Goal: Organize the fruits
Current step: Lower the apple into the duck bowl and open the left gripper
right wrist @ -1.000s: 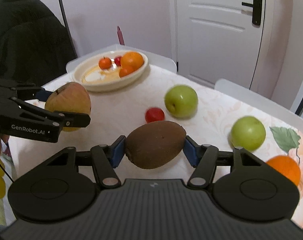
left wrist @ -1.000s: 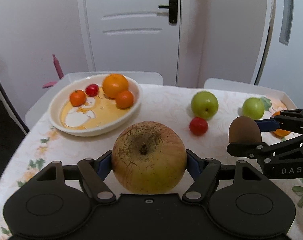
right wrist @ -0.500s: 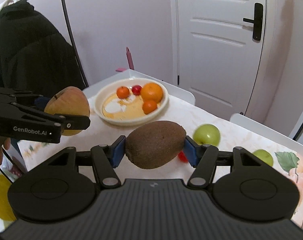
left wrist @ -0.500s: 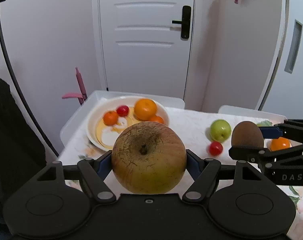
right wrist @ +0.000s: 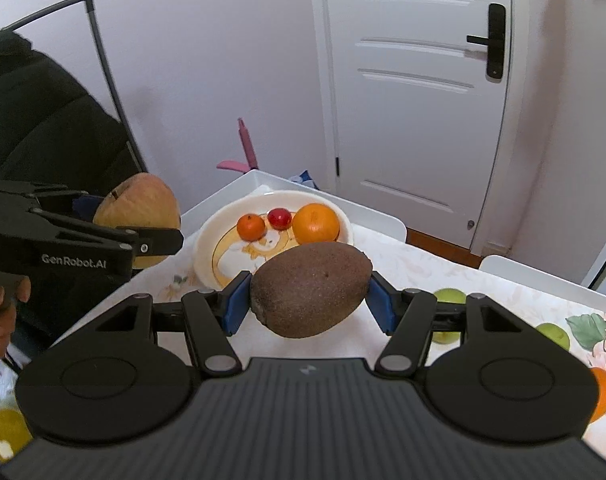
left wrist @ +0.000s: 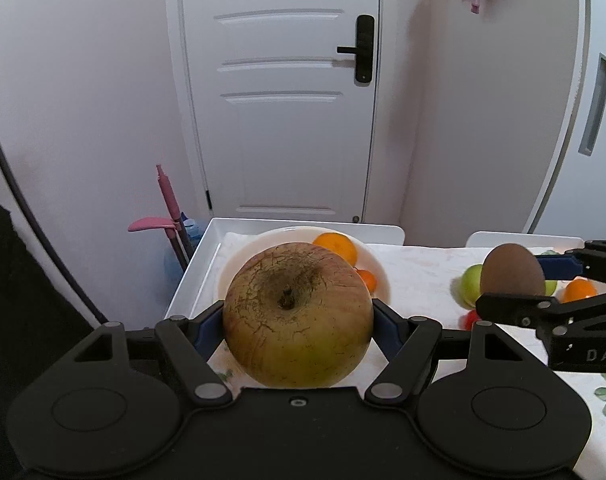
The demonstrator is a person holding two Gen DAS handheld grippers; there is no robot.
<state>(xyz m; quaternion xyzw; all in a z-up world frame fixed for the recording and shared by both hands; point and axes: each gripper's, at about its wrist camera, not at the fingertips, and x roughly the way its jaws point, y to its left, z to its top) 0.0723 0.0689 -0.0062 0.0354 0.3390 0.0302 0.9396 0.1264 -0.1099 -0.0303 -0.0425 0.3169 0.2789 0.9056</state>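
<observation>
Right wrist view, left tool (right wrist: pixel 143 216) marked "GenRobot.AI" clamped on apple (right wrist: pixel 141 204), right tool (right wrist: pixel 309 300) clamped on kiwi (right wrist: pixel 311 290).

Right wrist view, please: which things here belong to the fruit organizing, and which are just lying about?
Belongs to the job:
- kiwi in the right gripper
- apple in the left gripper
- plate holding oranges
- green apples on the table

Just lying about:
- black coat
- pink tool
- door

Apple (left wrist: pixel 298 316) cracked, rough; kiwi (right wrist: pixel 311 289) fuzzy matt; plate (right wrist: pixel 207 248) glossy.
</observation>
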